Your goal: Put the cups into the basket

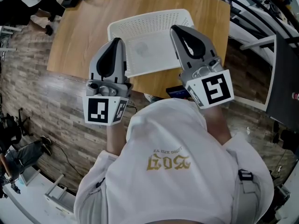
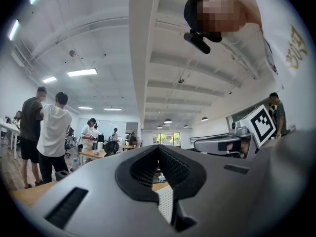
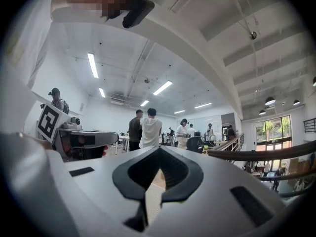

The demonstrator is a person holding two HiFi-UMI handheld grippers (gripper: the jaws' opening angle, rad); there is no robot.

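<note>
The person's white shirt (image 1: pixel 177 171) fills the near edge of the head view. Gold print (image 1: pixel 168 162) sits on it upside down, a large row of characters under a smaller line, and I cannot read either with certainty. Just beyond, each gripper ends in a cube of black-and-white square markers, the left cube (image 1: pixel 105 110) and the right cube (image 1: pixel 216 90); they carry patterns, not letters.

The left gripper (image 1: pixel 117 40) has its fingers closed together with nothing between them. The right gripper (image 1: pixel 175 28) also has its fingers shut on nothing. Both are held side by side and apart from each other.

The white perforated basket (image 1: pixel 149 22) rests on the wooden table (image 1: pixel 79 36). The fingers of both grippers overlap its near side in the head view; whether they touch it cannot be told.

A small dark object (image 1: pixel 176 92) shows below the right gripper at the table's edge. In the left gripper view, several people (image 2: pixel 52 132) stand in the room behind.
</note>
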